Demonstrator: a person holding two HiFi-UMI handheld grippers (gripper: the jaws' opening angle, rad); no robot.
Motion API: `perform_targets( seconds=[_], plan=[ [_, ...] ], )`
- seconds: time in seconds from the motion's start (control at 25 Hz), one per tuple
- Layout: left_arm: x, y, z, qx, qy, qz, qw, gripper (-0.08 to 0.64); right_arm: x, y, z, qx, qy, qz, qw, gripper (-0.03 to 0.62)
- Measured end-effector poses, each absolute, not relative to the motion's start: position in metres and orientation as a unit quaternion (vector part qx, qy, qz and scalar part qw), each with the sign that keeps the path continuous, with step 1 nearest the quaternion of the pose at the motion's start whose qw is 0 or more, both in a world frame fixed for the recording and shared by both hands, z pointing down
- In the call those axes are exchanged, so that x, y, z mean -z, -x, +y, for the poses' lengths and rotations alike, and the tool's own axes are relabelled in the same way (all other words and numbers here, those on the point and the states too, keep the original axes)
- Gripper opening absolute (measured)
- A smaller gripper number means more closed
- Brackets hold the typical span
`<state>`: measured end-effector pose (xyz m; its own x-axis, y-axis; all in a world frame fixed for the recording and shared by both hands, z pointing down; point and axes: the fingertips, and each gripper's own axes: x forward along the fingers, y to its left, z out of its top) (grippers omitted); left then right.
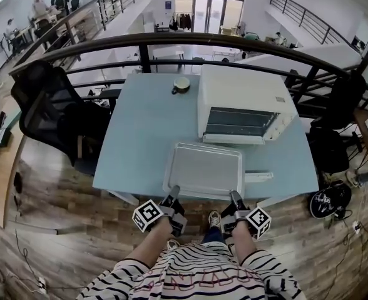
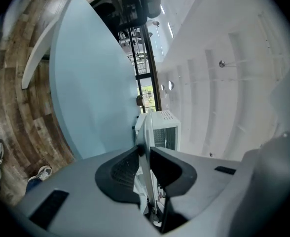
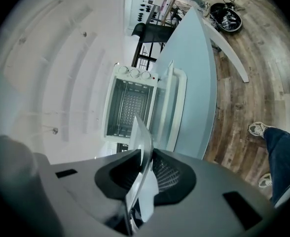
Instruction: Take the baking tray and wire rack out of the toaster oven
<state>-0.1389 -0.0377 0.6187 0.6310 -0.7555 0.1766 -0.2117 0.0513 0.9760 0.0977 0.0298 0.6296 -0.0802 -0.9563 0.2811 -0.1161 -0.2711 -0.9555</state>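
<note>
Your left gripper pinches the near rim of the baking tray, pads pressed on thin sheet metal. The tray is flat, rectangular, pale grey and round-cornered, and it reaches ahead of both grippers over the smooth light-blue table. Your right gripper clamps the same rim. Beyond the tray's far edge stands the boxy white toaster oven, its door open.

The baking tray looks like pale, smooth metal with a dull sheen; the toaster oven has a smooth white coat; the wire rack inside is bright metal; the table is matt pale blue; the floor is grained wood planks.
</note>
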Motion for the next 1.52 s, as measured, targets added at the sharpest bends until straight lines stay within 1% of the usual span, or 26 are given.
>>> perform_targets(
  seconds=[0.4,0.76,1.08,1.52],
  plan=[
    [-0.622,0.234,-0.029,0.252,-0.632,-0.413,0.605,0.086,-0.635,-0.009,0.012,0.593,0.534,0.509,0.324,0.081],
    [-0.630,0.302,-0.086,0.276,-0.619,-0.442,0.588,0.087,-0.644,0.058,-0.065,0.615,0.501,0.542,0.278,0.086],
    [-0.631,0.329,-0.162,0.274,-0.617,-0.453,0.581,0.087,-0.650,0.085,-0.146,0.623,0.493,0.549,0.258,0.089],
    [-0.647,0.328,-0.255,0.257,-0.616,-0.457,0.588,0.087,-0.669,0.086,-0.233,0.624,0.503,0.546,0.245,0.097]
  ],
)
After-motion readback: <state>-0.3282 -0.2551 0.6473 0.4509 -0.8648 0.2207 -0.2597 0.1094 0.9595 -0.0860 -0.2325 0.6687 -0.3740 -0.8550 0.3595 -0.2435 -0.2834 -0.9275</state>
